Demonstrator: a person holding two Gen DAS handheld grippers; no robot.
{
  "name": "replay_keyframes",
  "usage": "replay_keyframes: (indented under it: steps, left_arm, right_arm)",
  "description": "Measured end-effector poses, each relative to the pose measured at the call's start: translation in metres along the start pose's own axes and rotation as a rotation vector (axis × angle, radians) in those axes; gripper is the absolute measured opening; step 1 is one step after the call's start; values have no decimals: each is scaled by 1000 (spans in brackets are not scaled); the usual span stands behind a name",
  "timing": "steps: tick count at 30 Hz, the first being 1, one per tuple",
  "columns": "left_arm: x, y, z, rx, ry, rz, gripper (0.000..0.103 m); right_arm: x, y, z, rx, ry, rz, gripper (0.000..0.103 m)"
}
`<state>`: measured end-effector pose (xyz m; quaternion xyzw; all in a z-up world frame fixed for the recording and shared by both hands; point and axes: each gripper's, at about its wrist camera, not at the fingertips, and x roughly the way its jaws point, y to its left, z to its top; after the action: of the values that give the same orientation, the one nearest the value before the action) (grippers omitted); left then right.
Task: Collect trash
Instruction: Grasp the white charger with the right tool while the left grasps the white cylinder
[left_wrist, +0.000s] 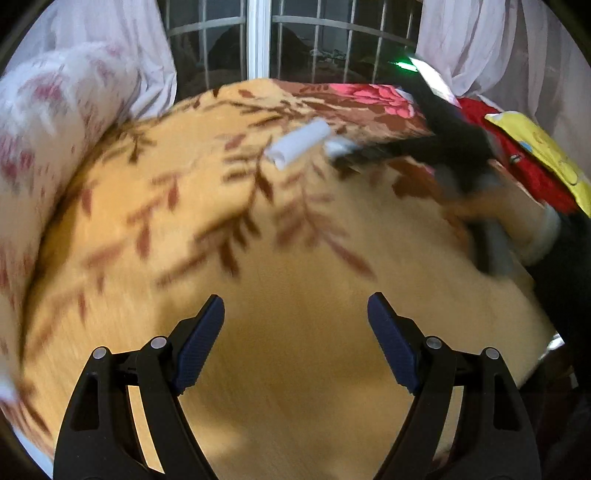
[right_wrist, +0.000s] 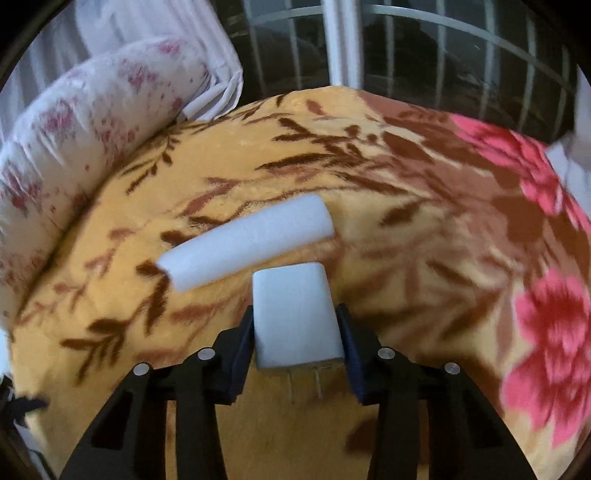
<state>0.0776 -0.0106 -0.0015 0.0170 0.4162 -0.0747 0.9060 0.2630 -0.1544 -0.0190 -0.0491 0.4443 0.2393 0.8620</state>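
Left view is pretty blurry. The right gripper (right_wrist: 297, 332) clamps one white block (right_wrist: 295, 317), with one foam tube (right_wrist: 247, 240) lying just beyond on the blanket (right_wrist: 406, 229). The left gripper (left_wrist: 295, 325) hangs wide open, holding nothing.

Warm indoor light, heavy motion blur, fisheye-bent edges.

Across the middle of both frames you have a bed covered by an orange blanket (left_wrist: 295, 240) printed with brown leaf sprays and, toward the right, large pink flowers (right_wrist: 546, 325). At the left edge lies a white pillow (right_wrist: 92, 122) with small red-pink blossoms. Along the top you face a dark window (left_wrist: 314, 40) behind a grey metal grille, split by a white frame post (right_wrist: 340, 40). Pale curtains (left_wrist: 491, 40) hang at the upper corners. At the right edge you see yellow fabric (left_wrist: 546, 155) over red cloth.
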Motion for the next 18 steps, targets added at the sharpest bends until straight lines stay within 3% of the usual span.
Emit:
replay_keyframes:
  steps: [7, 10, 15, 16, 18]
  left_arm:
    - [60, -4, 91, 192, -80, 36, 78]
    - [102, -6, 121, 229, -39, 1, 78]
    - [156, -6, 143, 219, 23, 21, 77]
    - [163, -6, 143, 215, 32, 22, 61]
    - [168, -6, 142, 204, 44, 0, 47]
  right_arm:
    - [-54, -21, -54, 95, -27, 12, 40]
    - [-70, -24, -72, 111, -41, 11, 40]
    - [-66, -27, -83, 125, -8, -2, 40]
    - [-63, -28, -84, 129, 5, -11, 40]
    - [-55, -32, -82, 136, 37, -16, 40]
